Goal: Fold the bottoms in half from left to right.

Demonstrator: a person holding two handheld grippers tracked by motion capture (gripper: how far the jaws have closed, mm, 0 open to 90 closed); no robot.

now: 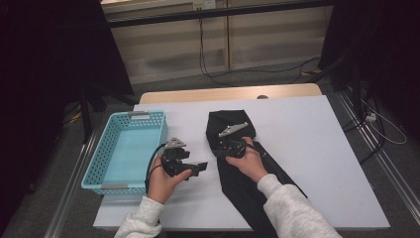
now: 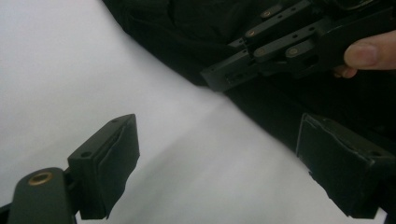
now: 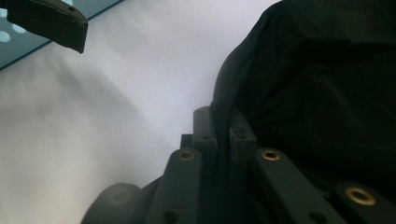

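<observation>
Cloth (image 1: 233, 148): black, mid-tabletop, trailing to the near edge.
Right gripper (image 3: 223, 128): nearly closed, pinching the cloth's left edge.
Left gripper (image 2: 219, 172): spread, empty, beside the basket (image 1: 99, 163).
Tip: keep a firm pinch; drag smoothly.

Lab-like recording space, black curtains (image 1: 44, 74), loose floor cables (image 1: 213, 74), white-topped table (image 1: 317, 148)

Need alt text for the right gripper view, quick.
The right gripper has its jaws nearly closed on the edge of a black cloth lying on the white table. A jaw of the left gripper shows at top left, near a blue basket.
</observation>
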